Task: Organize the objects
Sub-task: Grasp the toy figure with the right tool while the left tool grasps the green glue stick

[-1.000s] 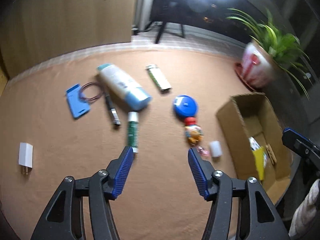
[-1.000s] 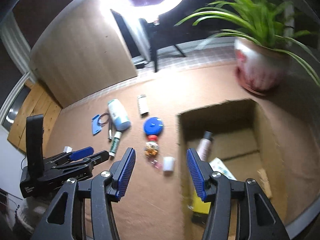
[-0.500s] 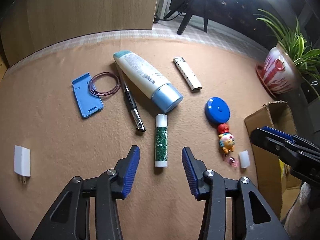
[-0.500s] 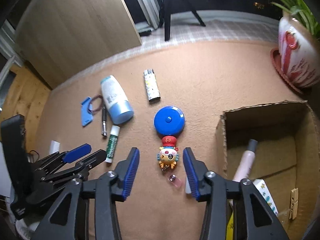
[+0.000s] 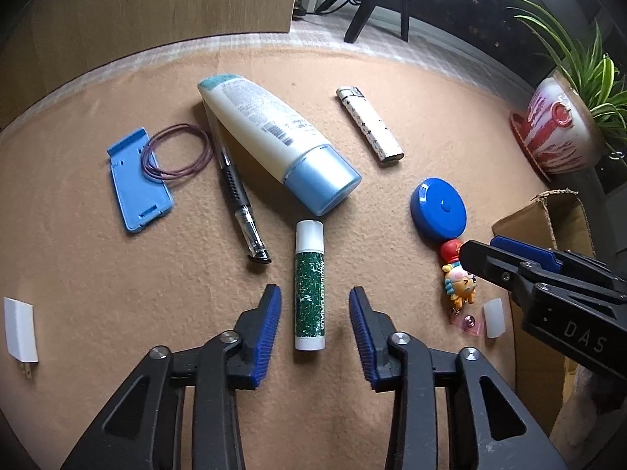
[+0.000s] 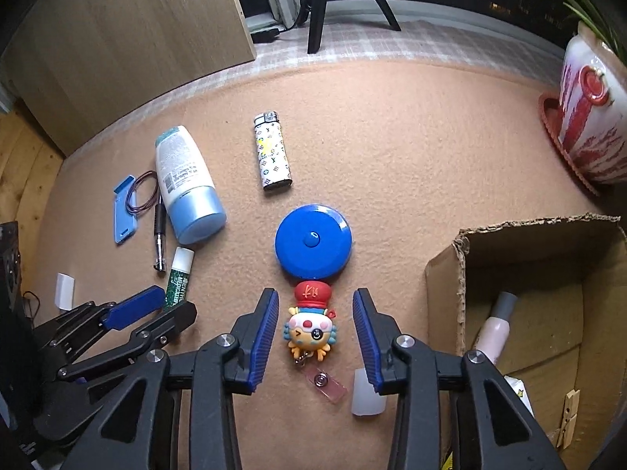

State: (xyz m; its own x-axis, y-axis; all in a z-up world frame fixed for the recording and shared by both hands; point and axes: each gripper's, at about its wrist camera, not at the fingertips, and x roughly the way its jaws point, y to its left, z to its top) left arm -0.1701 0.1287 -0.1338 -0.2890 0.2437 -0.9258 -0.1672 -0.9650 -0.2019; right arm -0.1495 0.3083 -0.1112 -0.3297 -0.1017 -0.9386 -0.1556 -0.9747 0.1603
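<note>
A green lip-balm stick with a white cap lies between the jaws of my left gripper; the jaws are closing and the blue pads do not touch it. My right gripper straddles a cartoon doll badge reel, its jaws closing too, with gaps on both sides. Just beyond the doll sits a blue round tape measure. In the left wrist view the right gripper reaches in from the right over the doll.
On the tan felt lie a white-and-blue lotion bottle, a lighter, a pen, a blue phone stand, a purple band, a charger and a white cap. A cardboard box stands right, a potted plant behind.
Both grippers have come down and narrowed. The left one has moved over the lip balm, the right one from the box over to the doll.
</note>
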